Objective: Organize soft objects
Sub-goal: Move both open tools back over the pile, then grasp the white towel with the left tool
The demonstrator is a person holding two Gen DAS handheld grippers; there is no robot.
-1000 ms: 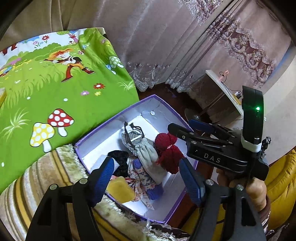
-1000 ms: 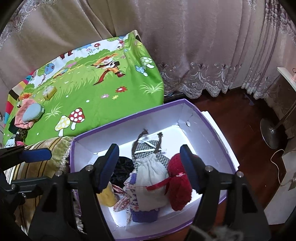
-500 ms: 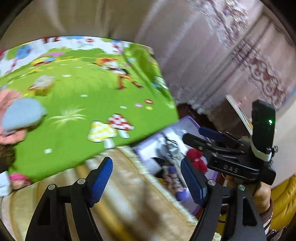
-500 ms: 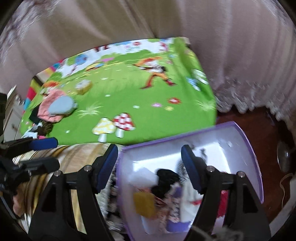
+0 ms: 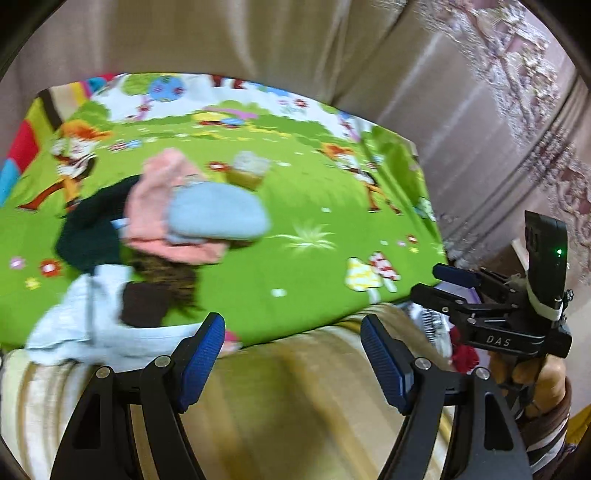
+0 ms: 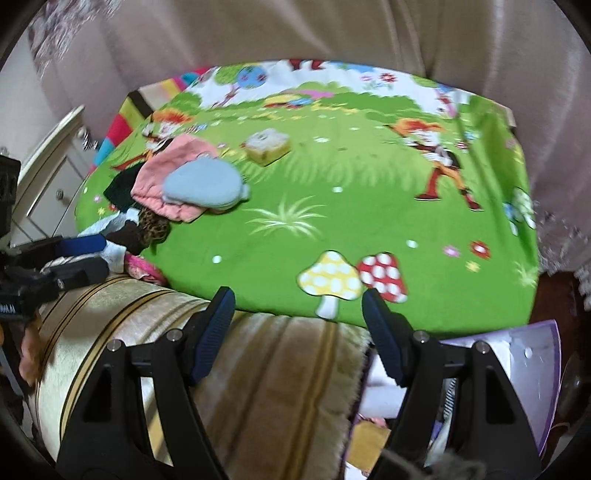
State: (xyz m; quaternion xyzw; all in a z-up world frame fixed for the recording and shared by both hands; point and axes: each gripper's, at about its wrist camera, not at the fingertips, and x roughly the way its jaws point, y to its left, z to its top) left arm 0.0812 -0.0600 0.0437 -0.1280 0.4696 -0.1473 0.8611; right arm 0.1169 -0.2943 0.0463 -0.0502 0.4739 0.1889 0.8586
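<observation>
Green cartoon bed cover (image 6: pixel 332 192) with mushrooms and grass fills most of both views, and pale curtains (image 6: pixel 295 33) hang behind it. On the far left part of the bed sits the pile of soft things (image 6: pixel 173 192): a light blue one (image 6: pixel 203 184) on top of a pink one (image 6: pixel 173 162), with dark, spotty and white bits under and beside them. A small yellow block (image 6: pixel 267 147) (it may be a sponge) lies just beside the pile, not touching it.

At the bed's near right corner is the purple box (image 6: pixel 532 362). Only a part shows, and some soft things (image 6: pixel 369 439) are already in it, so some of the job looks done. The pile and the block are still out on the bed, so I think a good bit is left.

Left gripper (image 5: pixel 291 360) has its blue pads apart and holds nothing. It hangs over the striped tan blanket (image 5: pixel 295 398) at the bed's near edge. Right gripper (image 6: pixel 297 334) is also spread apart and holds nothing, up over the same blanket, with the box to its right.
</observation>
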